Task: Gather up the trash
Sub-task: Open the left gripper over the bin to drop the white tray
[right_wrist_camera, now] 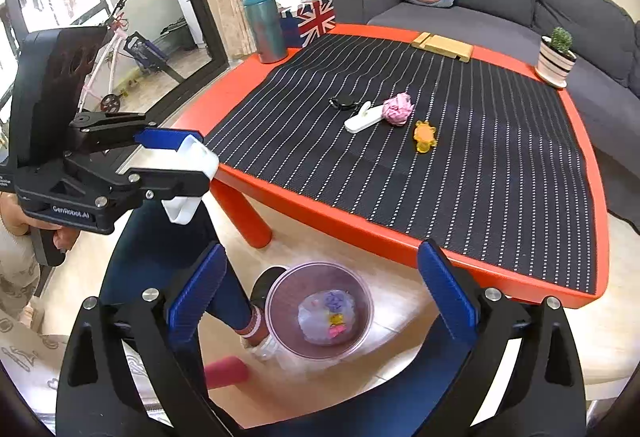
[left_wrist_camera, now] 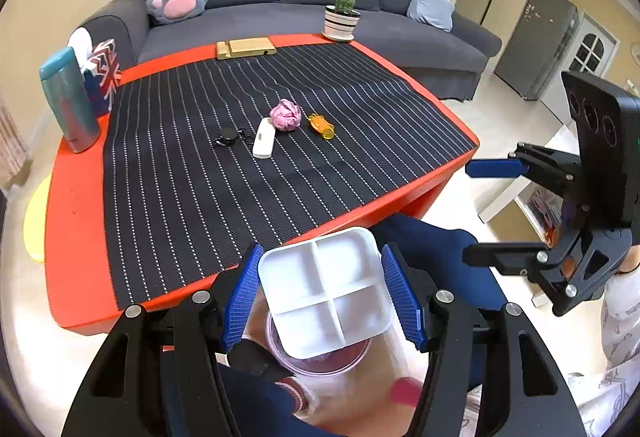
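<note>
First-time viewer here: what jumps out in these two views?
The left tongs hold a white four-compartment tray over a translucent bin on the floor beside the red table. The right tongs gape open and empty above that bin. On the striped mat lie a crumpled pink wad and an orange wrapper.

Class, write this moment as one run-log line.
left gripper: shut on white four-compartment plastic tray over clear pink bin | right gripper: open, empty | table: crumpled pink paper ball, orange toy
</note>
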A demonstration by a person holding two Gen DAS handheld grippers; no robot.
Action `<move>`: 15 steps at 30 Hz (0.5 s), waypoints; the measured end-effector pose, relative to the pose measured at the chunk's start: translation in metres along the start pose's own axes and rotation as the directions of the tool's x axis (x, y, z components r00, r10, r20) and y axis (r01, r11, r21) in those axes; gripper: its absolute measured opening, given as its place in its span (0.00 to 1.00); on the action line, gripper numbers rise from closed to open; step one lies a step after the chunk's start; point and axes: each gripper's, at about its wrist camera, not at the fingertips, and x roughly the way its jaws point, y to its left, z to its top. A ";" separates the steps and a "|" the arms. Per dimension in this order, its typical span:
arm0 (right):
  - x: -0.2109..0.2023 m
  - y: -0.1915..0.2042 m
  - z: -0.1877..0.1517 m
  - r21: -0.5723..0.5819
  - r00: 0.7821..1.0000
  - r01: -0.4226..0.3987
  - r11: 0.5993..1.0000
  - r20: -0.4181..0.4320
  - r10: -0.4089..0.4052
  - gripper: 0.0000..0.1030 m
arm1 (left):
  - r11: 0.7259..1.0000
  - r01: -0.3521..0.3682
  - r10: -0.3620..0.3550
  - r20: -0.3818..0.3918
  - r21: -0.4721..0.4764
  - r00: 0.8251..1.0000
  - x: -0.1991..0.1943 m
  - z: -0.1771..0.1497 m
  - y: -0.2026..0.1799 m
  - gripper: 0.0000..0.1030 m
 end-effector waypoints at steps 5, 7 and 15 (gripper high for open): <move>-0.003 -0.005 -0.001 0.023 0.999 0.029 0.999 -0.016 -0.028 0.93 | 1.000 0.010 -0.010 -0.007 0.017 1.000 0.001 0.000 -0.007 0.58; -0.005 -0.008 -0.001 0.031 0.999 0.040 0.999 -0.014 -0.040 0.93 | 1.000 0.013 -0.013 -0.009 0.026 1.000 0.002 0.000 -0.009 0.58; -0.016 -0.021 -0.002 0.070 0.997 0.071 0.995 0.017 -0.072 0.94 | 0.998 0.029 -0.029 -0.013 0.050 0.999 0.004 0.002 -0.017 0.58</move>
